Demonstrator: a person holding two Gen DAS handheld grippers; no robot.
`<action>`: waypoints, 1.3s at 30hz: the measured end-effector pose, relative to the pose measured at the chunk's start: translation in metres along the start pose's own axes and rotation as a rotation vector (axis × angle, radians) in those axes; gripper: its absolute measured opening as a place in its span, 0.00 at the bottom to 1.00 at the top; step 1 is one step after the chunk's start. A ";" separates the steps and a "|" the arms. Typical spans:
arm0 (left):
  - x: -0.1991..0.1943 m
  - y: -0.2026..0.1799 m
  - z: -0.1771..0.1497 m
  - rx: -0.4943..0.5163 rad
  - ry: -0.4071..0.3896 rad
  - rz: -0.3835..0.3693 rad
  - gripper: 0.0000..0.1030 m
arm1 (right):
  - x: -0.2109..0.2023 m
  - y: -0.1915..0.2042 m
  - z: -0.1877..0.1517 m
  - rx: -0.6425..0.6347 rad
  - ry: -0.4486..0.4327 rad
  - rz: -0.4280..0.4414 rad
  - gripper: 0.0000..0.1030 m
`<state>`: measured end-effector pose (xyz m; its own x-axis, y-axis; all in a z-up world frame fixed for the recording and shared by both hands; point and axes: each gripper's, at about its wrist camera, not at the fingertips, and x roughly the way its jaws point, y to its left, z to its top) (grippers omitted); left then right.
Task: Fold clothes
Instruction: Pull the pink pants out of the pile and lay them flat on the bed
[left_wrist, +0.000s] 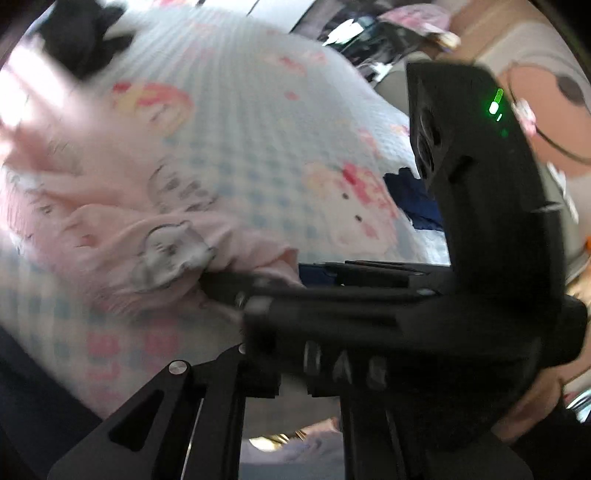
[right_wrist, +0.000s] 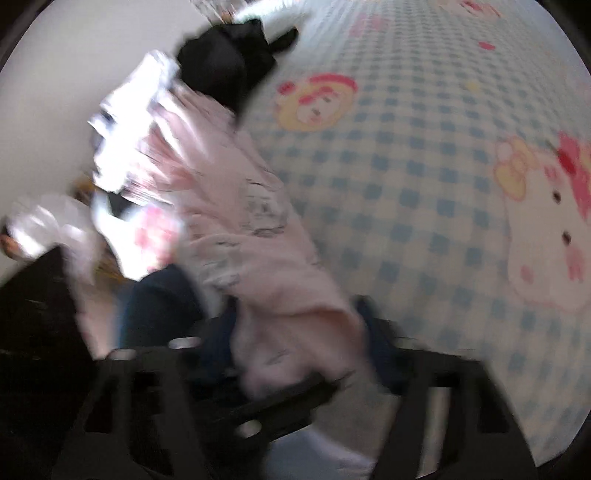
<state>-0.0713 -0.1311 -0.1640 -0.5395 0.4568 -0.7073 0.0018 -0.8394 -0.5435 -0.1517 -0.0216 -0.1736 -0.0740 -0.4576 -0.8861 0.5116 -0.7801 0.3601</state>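
A pale pink garment with grey cartoon prints (left_wrist: 122, 221) lies on a bed sheet of blue checks with cat prints (left_wrist: 258, 122). The right gripper (left_wrist: 236, 291) crosses the left wrist view from the right, and its fingers are shut on the garment's near edge. In the right wrist view the same garment (right_wrist: 258, 236) runs up from between that gripper's fingers (right_wrist: 291, 369). The left gripper's frame shows at the bottom of the left wrist view, but the right gripper hides its fingertips. Both views are blurred.
A black garment (left_wrist: 81, 40) lies at the far end of the bed, and it also shows in the right wrist view (right_wrist: 229, 62). Dark blue cloth (left_wrist: 413, 199) lies at the bed's right edge. The person's torso (left_wrist: 546, 122) is at the right. A white wall (right_wrist: 74, 74) borders the bed.
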 end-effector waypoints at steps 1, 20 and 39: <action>-0.004 0.004 -0.001 -0.004 0.001 0.004 0.10 | 0.005 -0.002 0.001 0.028 0.008 0.005 0.29; -0.105 0.108 0.018 -0.242 -0.099 0.465 0.45 | -0.069 -0.072 -0.009 0.159 -0.256 -0.178 0.16; -0.040 0.011 -0.011 -0.033 0.158 0.129 0.47 | -0.174 -0.160 -0.093 0.271 -0.289 -0.316 0.40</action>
<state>-0.0399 -0.1554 -0.1468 -0.3940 0.3888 -0.8328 0.0915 -0.8850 -0.4565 -0.1410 0.2230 -0.1044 -0.4430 -0.2508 -0.8607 0.1880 -0.9647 0.1843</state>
